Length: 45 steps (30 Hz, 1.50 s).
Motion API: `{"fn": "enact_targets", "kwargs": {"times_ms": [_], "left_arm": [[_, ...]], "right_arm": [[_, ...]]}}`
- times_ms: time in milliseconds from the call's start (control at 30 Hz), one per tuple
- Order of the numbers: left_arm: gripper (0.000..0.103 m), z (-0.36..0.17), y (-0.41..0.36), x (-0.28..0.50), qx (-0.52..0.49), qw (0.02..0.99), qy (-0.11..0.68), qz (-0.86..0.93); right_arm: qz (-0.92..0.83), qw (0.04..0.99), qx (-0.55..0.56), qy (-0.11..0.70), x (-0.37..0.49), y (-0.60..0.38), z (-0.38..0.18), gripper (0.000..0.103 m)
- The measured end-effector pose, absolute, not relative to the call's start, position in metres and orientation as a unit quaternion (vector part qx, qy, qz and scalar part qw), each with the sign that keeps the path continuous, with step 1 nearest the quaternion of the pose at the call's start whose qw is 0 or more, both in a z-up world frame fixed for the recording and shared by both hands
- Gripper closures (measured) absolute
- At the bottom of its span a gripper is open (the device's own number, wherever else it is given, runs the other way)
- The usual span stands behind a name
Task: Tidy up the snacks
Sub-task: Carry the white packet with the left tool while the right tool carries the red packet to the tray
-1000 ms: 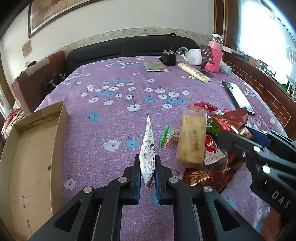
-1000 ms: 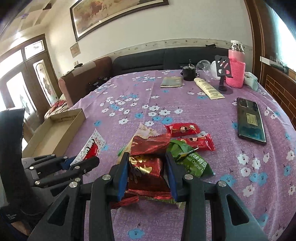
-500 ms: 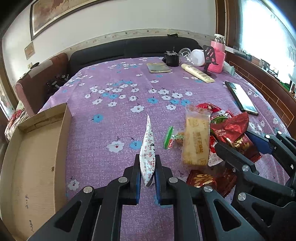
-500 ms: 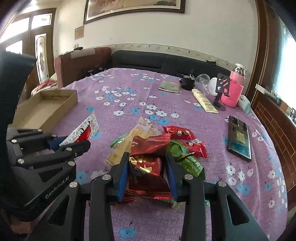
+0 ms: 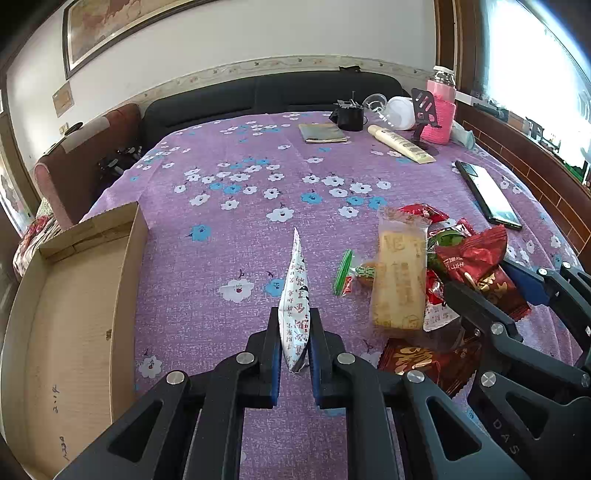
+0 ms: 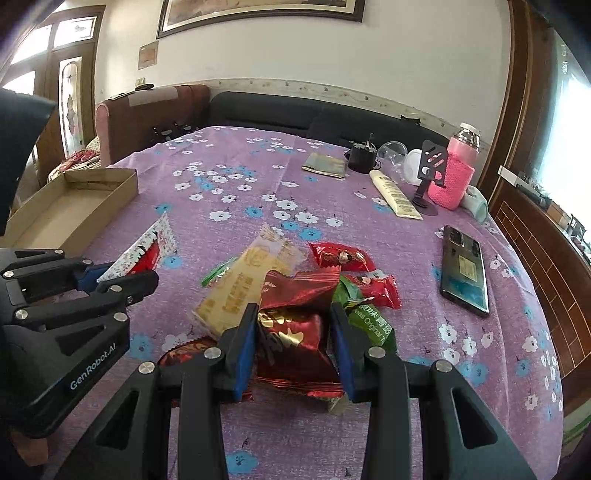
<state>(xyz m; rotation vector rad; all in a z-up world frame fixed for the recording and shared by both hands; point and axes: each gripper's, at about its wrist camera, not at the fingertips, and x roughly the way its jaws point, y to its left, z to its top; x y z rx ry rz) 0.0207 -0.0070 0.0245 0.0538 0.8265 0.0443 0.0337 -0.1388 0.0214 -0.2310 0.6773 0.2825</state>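
A purple flowered tablecloth [image 6: 236, 192] covers the table. Toward the upper right of the frame stand a pink-sleeved bottle [image 6: 457, 173], a black phone stand [image 6: 428, 177] and a cream tube [image 6: 395, 194]. A phone [image 6: 464, 269] lies at right. A framed painting [image 6: 262, 14] hangs above the dark sofa [image 6: 295, 112].

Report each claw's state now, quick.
Left claw: closed on the white snack packet, held edge-up.
Right claw: closed around the dark red snack packet at the pile.

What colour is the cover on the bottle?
Pink, a knitted cover on the bottle; clearest in the right wrist view.
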Motion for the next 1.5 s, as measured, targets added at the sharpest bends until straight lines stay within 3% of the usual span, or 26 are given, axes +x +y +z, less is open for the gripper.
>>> {"fn": "enact_targets", "kwargs": {"times_ms": [733, 1067, 1500], "left_arm": [[0.091, 0.045, 0.015, -0.003, 0.004, 0.926, 0.374, 0.046], [0.091, 0.066, 0.087, -0.036, -0.047, 0.925, 0.367, 0.091], [0.090, 0.036, 0.209, -0.075, -0.100, 0.891, 0.403, 0.182]], "right_arm": [[0.075, 0.946, -0.144, 0.281, 0.014, -0.133, 0.041, 0.067], [0.238, 0.910, -0.042, 0.337, -0.003, -0.100, 0.068, 0.066], [0.427, 0.816, -0.061, 0.385, -0.046, 0.035, 0.066, 0.066]]}}
